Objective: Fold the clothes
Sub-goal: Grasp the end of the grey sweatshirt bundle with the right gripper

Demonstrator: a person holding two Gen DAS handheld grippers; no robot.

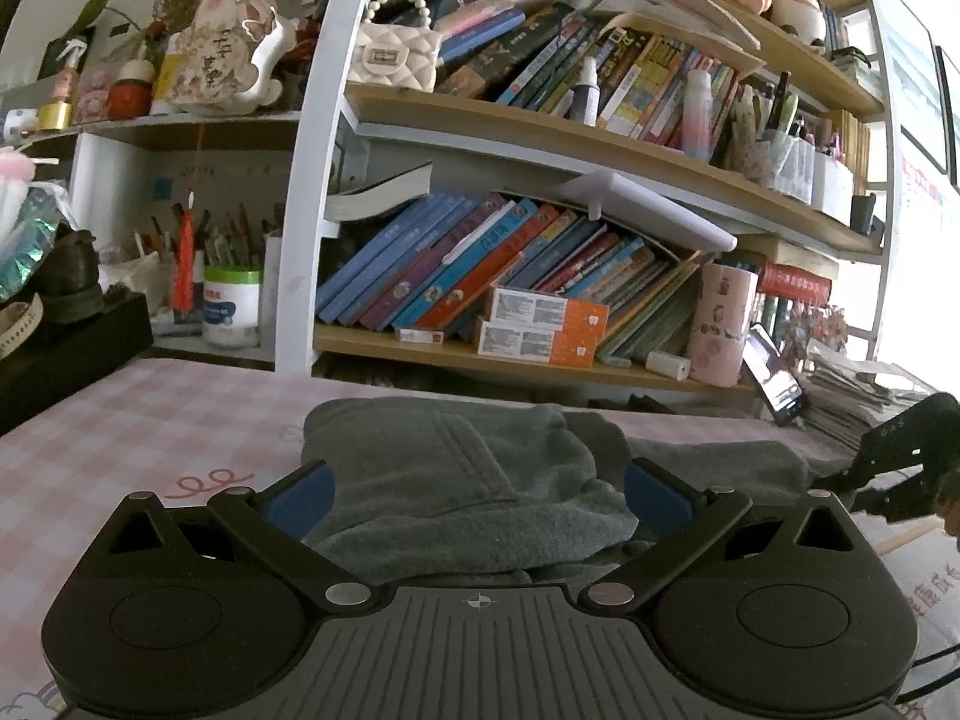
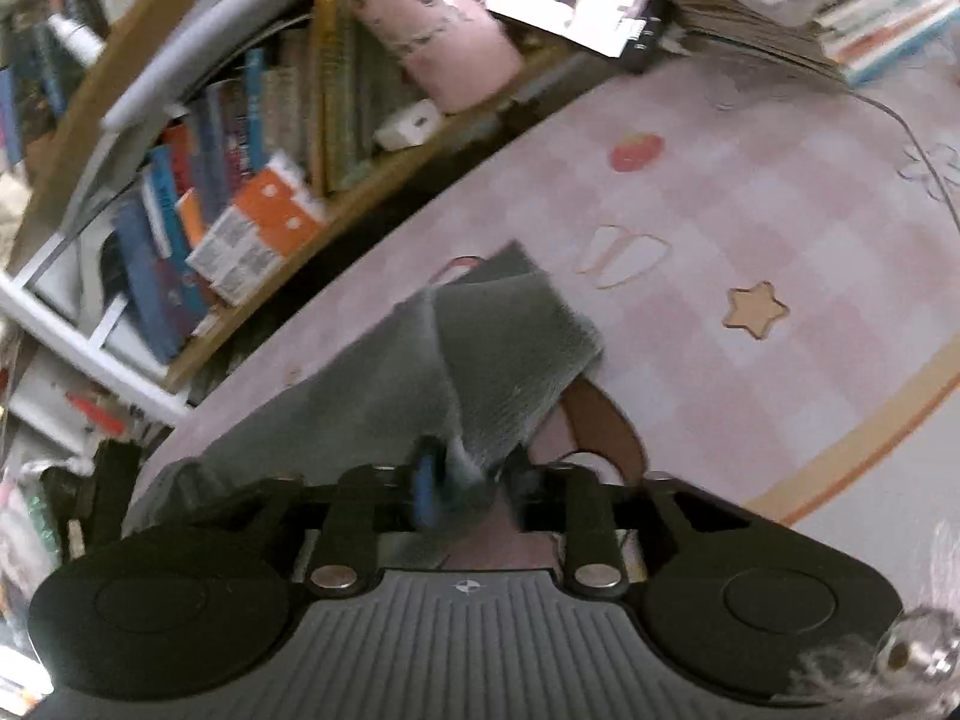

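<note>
A grey fleece garment [image 1: 444, 468] lies bunched on the pink checked tablecloth [image 1: 150, 420]. My left gripper [image 1: 477, 498] stands wide open, its blue pads [image 1: 300, 498] on either side of the folded heap without squeezing it. In the right wrist view, my right gripper [image 2: 468, 474] is shut on a corner of the grey garment [image 2: 480, 354], which rises off the tablecloth [image 2: 720, 210] in a creased flap. From the left wrist view the right gripper [image 1: 900, 462] shows at the far right, at the garment's end.
A crowded bookshelf [image 1: 540, 360] runs along the table's far edge. A pink cup [image 1: 720, 324], a propped phone [image 1: 774, 384] and a stack of papers [image 1: 858, 390] sit at the back right. A black box [image 1: 60, 348] stands at the left.
</note>
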